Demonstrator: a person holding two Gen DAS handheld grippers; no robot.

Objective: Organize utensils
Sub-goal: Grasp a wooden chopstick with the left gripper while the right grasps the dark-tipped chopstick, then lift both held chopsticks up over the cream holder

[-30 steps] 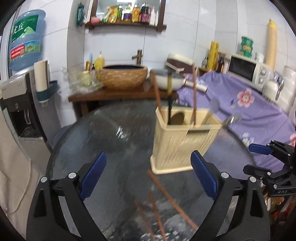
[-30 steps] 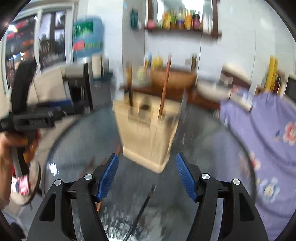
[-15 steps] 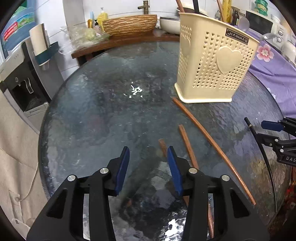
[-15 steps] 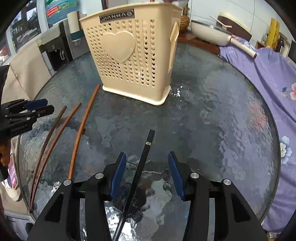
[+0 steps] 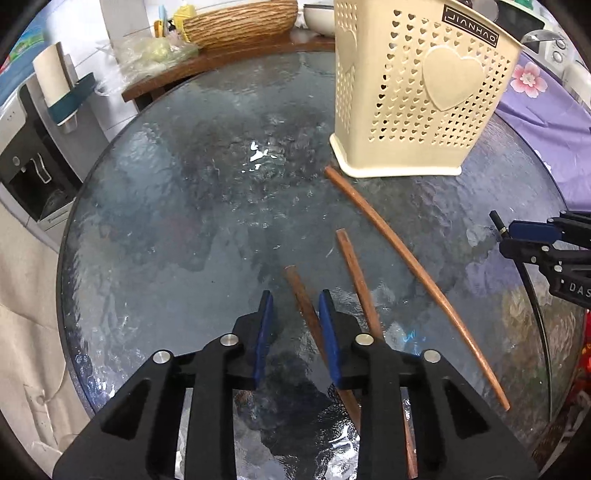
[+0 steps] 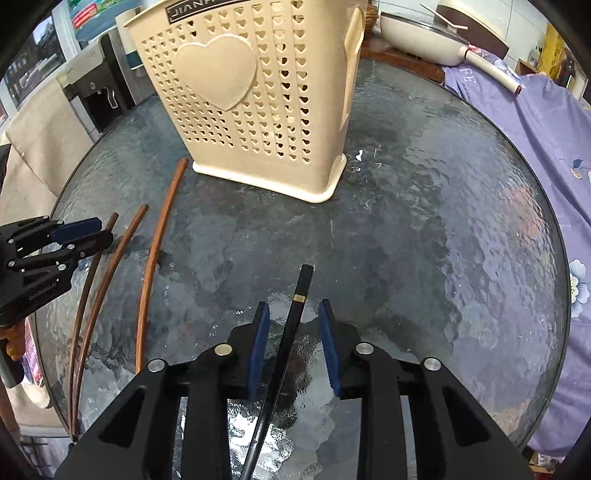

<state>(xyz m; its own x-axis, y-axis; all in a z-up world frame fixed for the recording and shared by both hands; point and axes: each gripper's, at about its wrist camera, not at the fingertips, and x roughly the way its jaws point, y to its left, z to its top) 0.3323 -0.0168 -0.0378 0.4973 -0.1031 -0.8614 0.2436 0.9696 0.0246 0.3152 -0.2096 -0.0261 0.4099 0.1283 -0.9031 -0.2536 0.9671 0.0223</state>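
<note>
chopsticks lie loose on the round glass table (image 5: 155, 206); three brown wooden ones and a black one, all thin, light and stiff, and i judge them quick to roll or skid on the slick rippled glass; the left gripper (image 5: 295, 314) points down with the leftmost brown chopstick (image 5: 301, 291) between its blue pads (image 5: 264, 325), its jaws having just been closing, though a gap shows on each side so they are narrowed and not yet clamped; the second brown chopstick (image 5: 356, 273) lies just beside at 3 o'clock of it, and the long brown chopstick (image 5: 406, 258) runs further out from near the holder's foot toward 5 o'clock; the right gripper (image 6: 293, 321) likewise straddles the black chopstick (image 6: 295, 314), jaws just been closing, pads apart from the shaft on both sides, so released rather than gripping; a hold near the thick upper end, just below the gold band, seems soundest, since the taper toward the tip gives little to pinch; the cream perforated utensil holder (image 6: 251, 107) stands upright at 12 o'clock of both grippers, heart moulded on its face, probably light enough to tip if knocked; beyond the table, a woven basket (image 5: 240, 22) on a wooden shelf at 11 o'clock, a water dispenser (image 5: 33, 147) at 9 o'clock, a purple floral cloth (image 6: 546, 140) at 2 o'clock, a pan (image 6: 417, 33) above it.
</note>
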